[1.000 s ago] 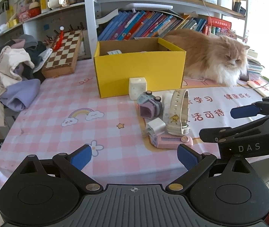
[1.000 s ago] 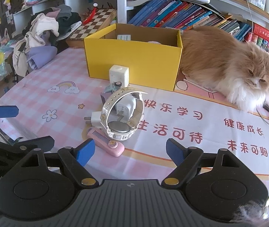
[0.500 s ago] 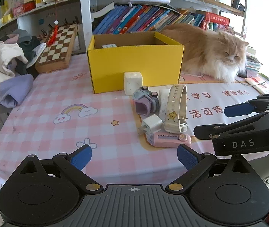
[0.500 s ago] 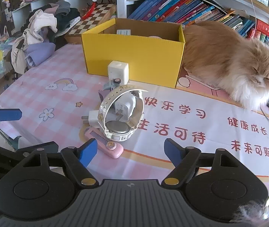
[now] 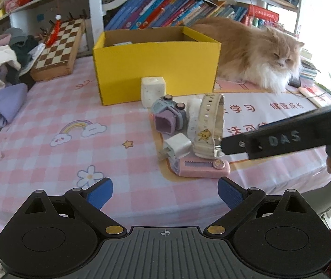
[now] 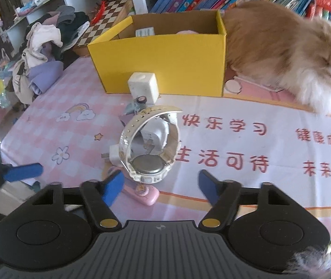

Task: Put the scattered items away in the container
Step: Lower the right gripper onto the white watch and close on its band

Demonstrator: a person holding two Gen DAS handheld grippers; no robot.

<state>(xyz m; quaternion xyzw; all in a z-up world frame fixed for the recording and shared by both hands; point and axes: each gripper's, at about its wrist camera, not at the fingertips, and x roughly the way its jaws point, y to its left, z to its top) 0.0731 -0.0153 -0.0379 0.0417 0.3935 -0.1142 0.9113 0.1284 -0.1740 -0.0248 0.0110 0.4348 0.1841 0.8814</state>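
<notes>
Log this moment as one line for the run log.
phase: approach | right tool: open, nearing cream wristwatch | left tool: open, empty | yellow cardboard box: open, behind pile

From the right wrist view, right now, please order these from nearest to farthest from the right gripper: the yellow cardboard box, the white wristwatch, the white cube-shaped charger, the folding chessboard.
1. White wristwatch: directly ahead of the right gripper, standing on edge.
2. White cube-shaped charger: behind the watch, against the box front.
3. Yellow cardboard box: centre, behind the charger.
4. Folding chessboard: far left, behind the box.
</notes>
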